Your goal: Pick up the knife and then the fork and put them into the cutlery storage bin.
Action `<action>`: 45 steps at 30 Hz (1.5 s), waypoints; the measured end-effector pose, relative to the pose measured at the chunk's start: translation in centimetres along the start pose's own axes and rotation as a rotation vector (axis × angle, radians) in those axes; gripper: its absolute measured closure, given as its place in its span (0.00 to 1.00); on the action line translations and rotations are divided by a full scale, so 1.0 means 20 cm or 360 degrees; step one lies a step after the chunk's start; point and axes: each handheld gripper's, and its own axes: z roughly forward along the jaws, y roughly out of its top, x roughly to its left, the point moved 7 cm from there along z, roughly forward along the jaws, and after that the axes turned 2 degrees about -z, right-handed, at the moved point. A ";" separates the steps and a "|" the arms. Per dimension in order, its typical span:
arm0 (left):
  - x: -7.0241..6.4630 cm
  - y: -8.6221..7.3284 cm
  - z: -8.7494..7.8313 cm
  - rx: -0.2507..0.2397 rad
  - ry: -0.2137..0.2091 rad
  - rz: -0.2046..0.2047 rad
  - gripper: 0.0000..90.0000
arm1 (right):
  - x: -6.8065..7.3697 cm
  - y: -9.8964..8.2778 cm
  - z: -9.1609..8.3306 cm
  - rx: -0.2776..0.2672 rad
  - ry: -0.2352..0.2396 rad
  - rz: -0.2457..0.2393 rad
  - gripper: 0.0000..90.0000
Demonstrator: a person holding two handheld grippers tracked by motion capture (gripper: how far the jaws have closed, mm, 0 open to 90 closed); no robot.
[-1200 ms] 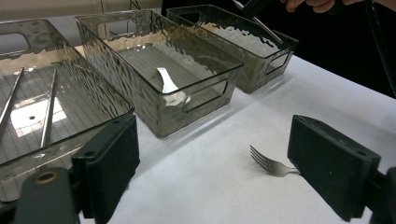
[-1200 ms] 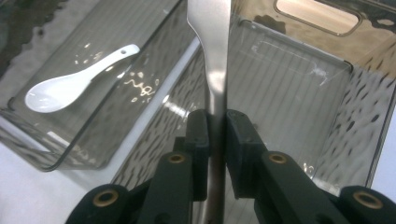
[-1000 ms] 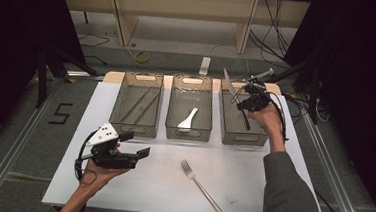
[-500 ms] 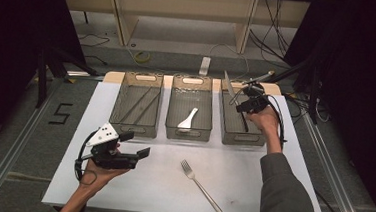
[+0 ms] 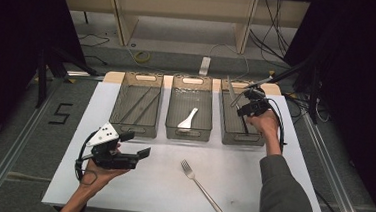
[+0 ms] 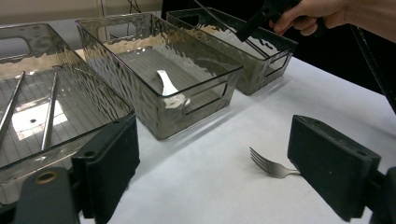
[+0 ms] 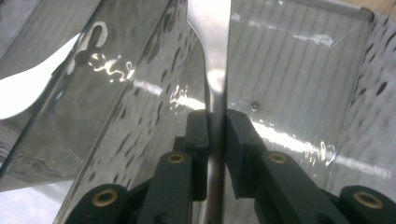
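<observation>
While my right gripper [image 5: 242, 101] is clamped on the flat silver metal knife [image 7: 212, 56], jaws narrow and pressed on its handle, it hangs over the right-hand clear ribbed plastic bin [image 5: 254, 137]. Knife's long axis runs straight ahead out of the jaws, blade end pointing up and away toward the bin's far wall, handle end angled down into the bin. Judging from that, next move is lower and release, so what matters is keeping that axis along the bin's length.

Left gripper [image 5: 135, 145] sits idle near the table's front left, jaws wide, nothing between them. Silver metal fork [image 5: 200, 186] lies on the white tabletop [image 5: 282, 157] to its right, tines facing the bins, nearer my left hand than my right.

High view gives the layout: middle bin [image 5: 188, 131] holds a white spoon [image 5: 188, 119], left bin [image 5: 134, 127] holds two thin rods [image 5: 141, 104]. Right gripper view gives the grip itself close up, pads touching metal
</observation>
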 end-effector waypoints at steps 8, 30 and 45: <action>0.00 0.00 0.00 0.0002 -0.0011 -0.0008 0.18 | 0.01 0.01 0.00 -0.0001 0.0003 0.0035 0.77; 0.00 0.00 0.00 0.0006 -0.0008 -0.0012 0.18 | 0.49 -0.17 -0.32 -0.0285 0.0443 -0.0348 0.44; 0.00 0.00 0.00 0.0003 -0.0011 -0.0016 0.18 | 0.73 -0.45 -0.33 -0.0274 0.0570 -0.0562 0.40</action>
